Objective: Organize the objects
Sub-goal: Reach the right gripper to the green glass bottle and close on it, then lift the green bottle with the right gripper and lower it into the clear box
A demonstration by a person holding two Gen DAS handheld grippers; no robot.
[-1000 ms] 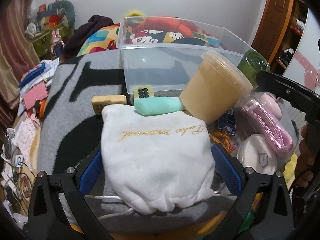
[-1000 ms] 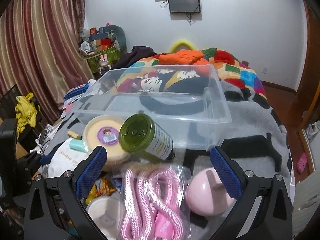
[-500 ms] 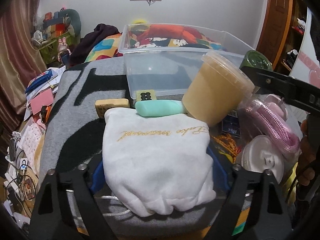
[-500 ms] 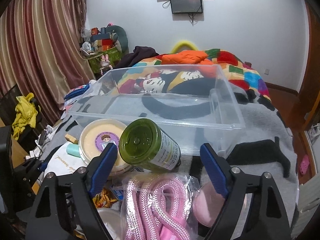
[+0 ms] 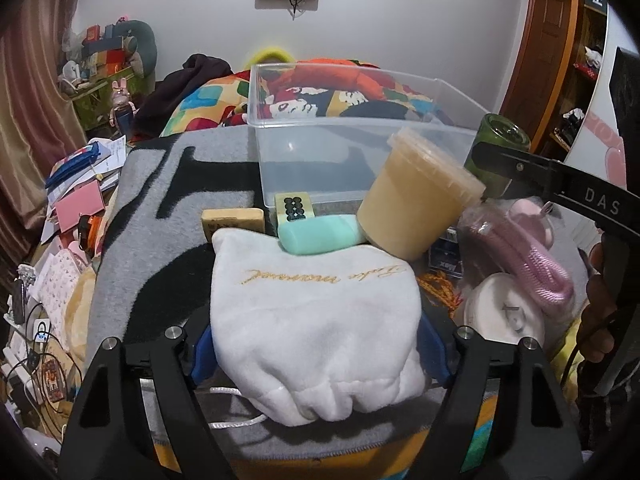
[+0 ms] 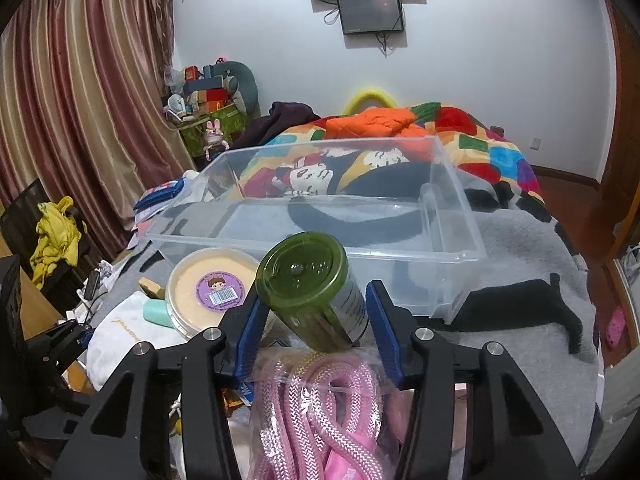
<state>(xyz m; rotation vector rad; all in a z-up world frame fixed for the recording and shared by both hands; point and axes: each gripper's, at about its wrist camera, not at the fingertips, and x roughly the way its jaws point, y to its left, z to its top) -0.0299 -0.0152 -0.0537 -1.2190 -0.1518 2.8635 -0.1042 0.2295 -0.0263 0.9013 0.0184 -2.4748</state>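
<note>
The left gripper (image 5: 316,354) squeezes a white pouch (image 5: 316,316) with gold writing I cannot read. The right gripper (image 6: 314,332) has just been closing on a green jar (image 6: 312,292), beside a clear bin (image 6: 320,220).

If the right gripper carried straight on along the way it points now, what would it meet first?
Probably the green jar, already between the right gripper's just-closing jaws; beyond it stands the clear bin's near wall, though depth is unclear.

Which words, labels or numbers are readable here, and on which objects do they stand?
"DAS": on the black arm of the right gripper.
Gold script on the white pouch: upside down, not readable.
Sticker on the tub lid: barcode, too small.
Green jar label: too small.
</note>
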